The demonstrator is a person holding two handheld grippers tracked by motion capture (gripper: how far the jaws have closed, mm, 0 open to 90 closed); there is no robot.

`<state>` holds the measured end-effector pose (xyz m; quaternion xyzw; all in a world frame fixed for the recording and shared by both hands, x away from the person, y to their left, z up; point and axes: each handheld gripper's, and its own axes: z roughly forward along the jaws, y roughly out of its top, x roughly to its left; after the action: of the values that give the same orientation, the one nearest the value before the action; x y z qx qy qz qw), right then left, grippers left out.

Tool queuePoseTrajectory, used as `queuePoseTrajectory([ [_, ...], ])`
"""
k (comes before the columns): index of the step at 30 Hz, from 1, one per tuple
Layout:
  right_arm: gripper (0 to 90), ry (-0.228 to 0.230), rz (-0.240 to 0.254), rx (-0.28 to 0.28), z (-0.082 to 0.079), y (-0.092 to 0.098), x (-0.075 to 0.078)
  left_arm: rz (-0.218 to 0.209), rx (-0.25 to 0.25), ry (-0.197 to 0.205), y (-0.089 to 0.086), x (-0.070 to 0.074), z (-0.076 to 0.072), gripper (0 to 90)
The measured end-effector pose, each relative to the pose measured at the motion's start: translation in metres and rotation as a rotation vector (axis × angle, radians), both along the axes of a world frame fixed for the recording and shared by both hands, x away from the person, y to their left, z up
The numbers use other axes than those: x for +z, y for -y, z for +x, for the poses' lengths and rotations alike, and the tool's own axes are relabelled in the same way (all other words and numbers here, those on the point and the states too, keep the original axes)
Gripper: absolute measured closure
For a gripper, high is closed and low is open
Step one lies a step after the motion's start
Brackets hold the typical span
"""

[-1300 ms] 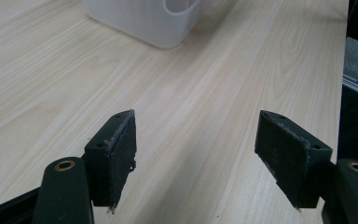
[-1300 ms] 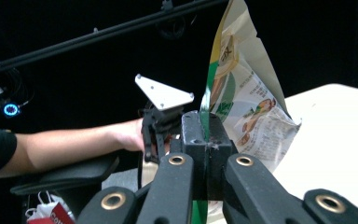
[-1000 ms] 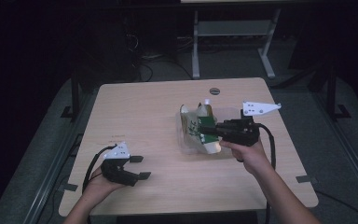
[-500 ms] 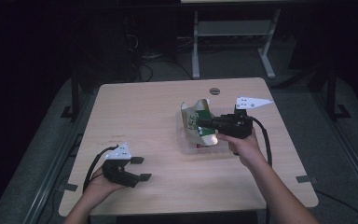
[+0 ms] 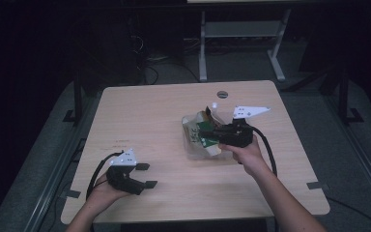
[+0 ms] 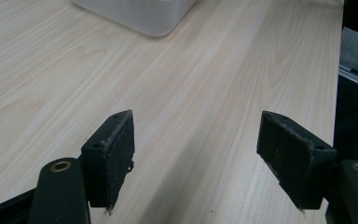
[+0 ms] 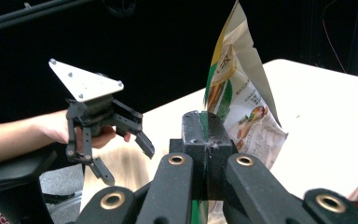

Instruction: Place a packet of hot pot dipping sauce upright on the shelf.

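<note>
Left gripper (image 5: 142, 176): held low over the near left part of the worktop (image 5: 149, 116), jaws spread wide with nothing between them; the left gripper view shows bare pale wood between the two black pads (image 6: 116, 158). Clear plastic container (image 5: 195, 140): stands right of centre on the worktop, well apart from the left gripper; its white corner appears at the top of the left gripper view. Snack packet (image 5: 207, 128): green, white and yellow with printed lettering, sits in or just over the container, one edge upright. Right gripper (image 5: 212, 134): reaches in from the right at the container, jaws pressed together and pinching the packet's edge, as the right gripper view shows.
</note>
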<state>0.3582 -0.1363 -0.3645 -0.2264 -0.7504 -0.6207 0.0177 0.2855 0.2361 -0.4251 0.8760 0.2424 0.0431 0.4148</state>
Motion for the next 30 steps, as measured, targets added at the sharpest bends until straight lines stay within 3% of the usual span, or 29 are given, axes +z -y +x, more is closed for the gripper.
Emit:
queuePoseTrajectory([
  [12,85.2,0.024,-0.075,-0.017,-0.001,-0.006,-0.007,0.003,-0.004,-0.007,0.002,-0.001,-0.001,26.7],
  [19,76.1,0.02,-0.072,-0.022,-0.003,-0.003,-0.005,0.007,-0.008,-0.012,0.003,-0.002,-0.001,26.2],
  [25,67.3,0.043,-0.098,-0.023,-0.011,0.001,0.001,0.011,-0.012,-0.01,0.003,-0.002,-0.001,25.9],
  [30,65.4,0.053,-0.102,-0.018,-0.018,0.007,0.005,0.008,-0.009,-0.011,0.004,-0.002,-0.001,25.9],
])
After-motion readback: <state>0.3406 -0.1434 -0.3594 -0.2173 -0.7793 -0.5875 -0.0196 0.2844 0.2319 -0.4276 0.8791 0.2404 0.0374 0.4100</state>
